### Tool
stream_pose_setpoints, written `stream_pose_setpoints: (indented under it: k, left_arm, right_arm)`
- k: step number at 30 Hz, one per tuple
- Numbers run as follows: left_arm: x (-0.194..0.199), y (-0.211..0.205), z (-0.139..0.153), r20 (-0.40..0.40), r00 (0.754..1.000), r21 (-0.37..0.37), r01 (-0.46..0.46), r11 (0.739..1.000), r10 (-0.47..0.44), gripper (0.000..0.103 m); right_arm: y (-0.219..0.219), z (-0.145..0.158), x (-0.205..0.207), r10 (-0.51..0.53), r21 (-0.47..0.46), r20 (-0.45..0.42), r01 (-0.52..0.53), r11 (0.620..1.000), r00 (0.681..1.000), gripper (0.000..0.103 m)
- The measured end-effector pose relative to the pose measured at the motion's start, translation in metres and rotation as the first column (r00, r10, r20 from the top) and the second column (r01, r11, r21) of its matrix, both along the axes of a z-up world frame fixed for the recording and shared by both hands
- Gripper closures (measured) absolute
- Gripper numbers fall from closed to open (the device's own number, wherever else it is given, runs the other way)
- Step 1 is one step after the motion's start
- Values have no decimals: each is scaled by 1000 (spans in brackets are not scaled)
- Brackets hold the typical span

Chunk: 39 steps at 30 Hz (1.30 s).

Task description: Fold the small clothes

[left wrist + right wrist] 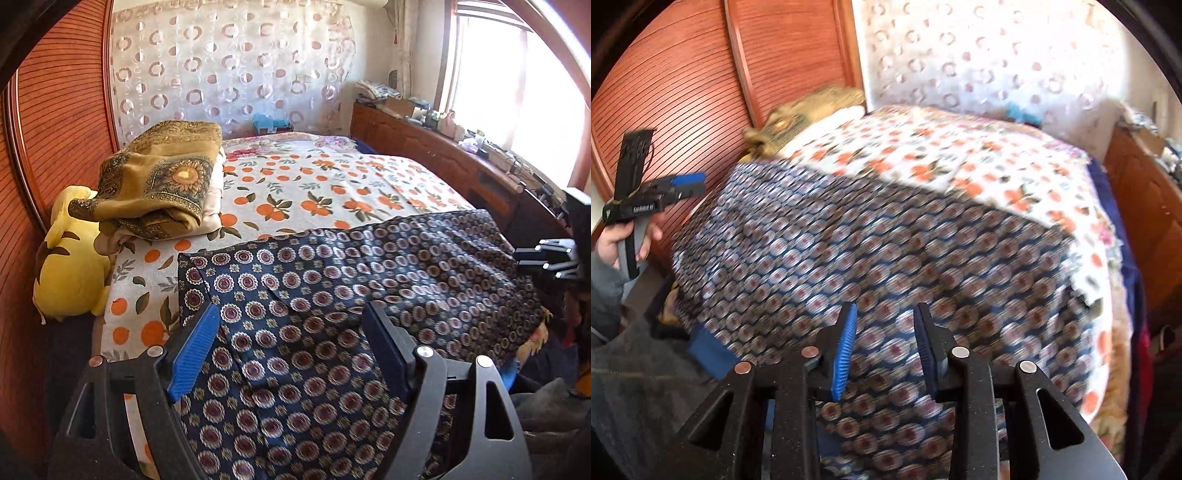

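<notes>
Item: navy medallion-print garment point(351, 266), spread on the orange-print bed point(314, 184) — both your claws empty above it.

Your left claw point(291, 325) stands wide over the garment's near-left part, nothing between the pads; your right claw point(884, 332) stands narrower, also empty, over the near edge. The cloth's long axis runs crosswise before you, so each claw has its own end. The right view is blurred; the near hem drops out of frame, and folds beneath cannot be read.
</notes>
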<state>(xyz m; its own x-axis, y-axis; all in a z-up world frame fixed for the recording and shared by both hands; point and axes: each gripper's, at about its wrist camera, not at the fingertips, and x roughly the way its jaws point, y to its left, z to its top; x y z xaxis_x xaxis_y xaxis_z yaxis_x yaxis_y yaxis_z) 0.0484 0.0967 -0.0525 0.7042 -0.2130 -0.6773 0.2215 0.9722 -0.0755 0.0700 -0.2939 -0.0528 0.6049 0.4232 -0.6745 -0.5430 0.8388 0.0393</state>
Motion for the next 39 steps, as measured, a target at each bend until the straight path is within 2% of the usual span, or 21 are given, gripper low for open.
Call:
stream_pose_setpoints:
  k: [3, 8, 11, 13, 17, 23, 28, 34, 39]
  left_arm:
    - [8, 2, -6, -9, 1000, 22, -20, 1000, 20, 23]
    - [19, 4, -10, -14, 999, 18, -31, 999, 31, 23]
    - [28, 9, -13, -15, 999, 25, -36, 999, 36, 23]
    - [34, 13, -15, -19, 999, 33, -48, 998, 48, 23]
    - [47, 31, -17, -23, 996, 43, -86, 995, 87, 23]
    - [62, 56, -30, -72, 987, 46, -137, 989, 141, 23]
    - [67, 62, -36, -99, 987, 28, -127, 992, 129, 23]
    - [75, 66, -44, -128, 986, -19, -108, 994, 105, 23]
    - [81, 63, -46, -143, 988, -64, -74, 995, 65, 37]
  right_arm:
    - [-8, 4, 5, -42, -1, 29, 42, 999, 999, 65]
    - [-15, 8, 12, -96, 5, 58, 96, 995, 994, 59]
    - [-24, 9, 22, -136, -9, 72, 137, 991, 988, 51]
    - [-35, 9, 31, -168, -11, 79, 169, 985, 983, 42]
    - [-50, 6, 52, -241, -31, 75, 244, 969, 968, 38]
    - [-77, -8, 84, -342, -58, 33, 343, 938, 939, 36]
    - [-83, -9, 100, -305, 69, -63, 309, 949, 950, 35]
    - [-76, -16, 107, -258, 60, -63, 262, 963, 964, 35]
    - [-75, -26, 122, -260, 23, -96, 263, 964, 961, 34]
